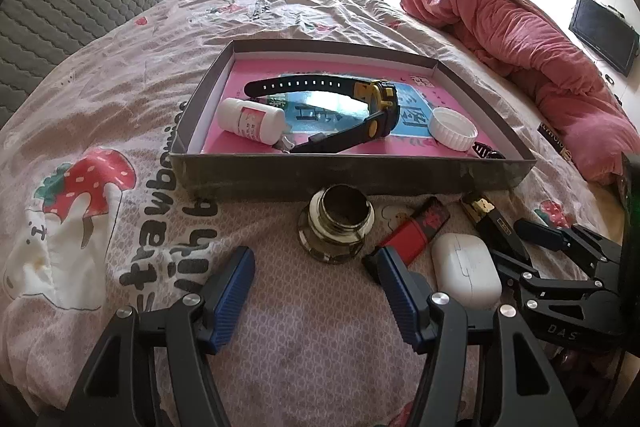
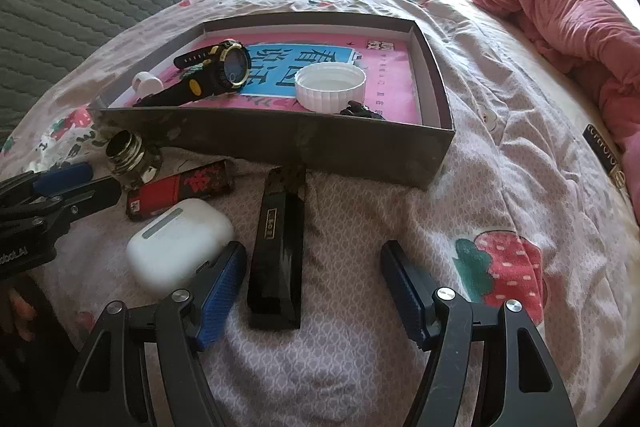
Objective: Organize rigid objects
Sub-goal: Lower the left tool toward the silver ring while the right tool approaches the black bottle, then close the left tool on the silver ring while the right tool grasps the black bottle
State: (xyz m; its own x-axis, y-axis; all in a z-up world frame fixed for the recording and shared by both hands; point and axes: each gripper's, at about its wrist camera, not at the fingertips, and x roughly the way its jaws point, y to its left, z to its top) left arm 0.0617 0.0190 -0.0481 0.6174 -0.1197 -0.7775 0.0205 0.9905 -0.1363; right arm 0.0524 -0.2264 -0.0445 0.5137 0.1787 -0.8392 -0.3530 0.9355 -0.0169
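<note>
Hovering low over the bedsheet (image 1: 132, 99), the left gripper (image 1: 316, 291) has its blue-padded fingers spread wide with nothing between them, pointed toward a small open glass jar (image 1: 336, 227) that stands upright on the sheet just in front of the tray. The right gripper (image 2: 314, 291) is spread open too, its fingers empty, and a long black bar-shaped case (image 2: 278, 255) lies on the sheet between them, nearer the left pad and touching neither that I can see. Just left of that pad sits a white earbud case (image 2: 180, 247), and beyond it a red and black lighter (image 2: 180, 193) lies flat, close beside the jar. Behind these loose things is a shallow dark cardboard tray (image 1: 352, 177) with a pink printed sheet lining its bottom. Inside it a black and yellow wristwatch (image 1: 380, 107) rests on its side with the strap arching over the lining, a small white bottle (image 1: 252, 123) lies on its side near the tray's left wall, and a white ribbed bottle cap (image 1: 452, 129) sits open side up toward the right. A small dark object lies against the tray's near wall by the cap, too small to identify. Farther off, a crumpled pink blanket (image 1: 520, 39) is heaped along the right side of the bed.
</note>
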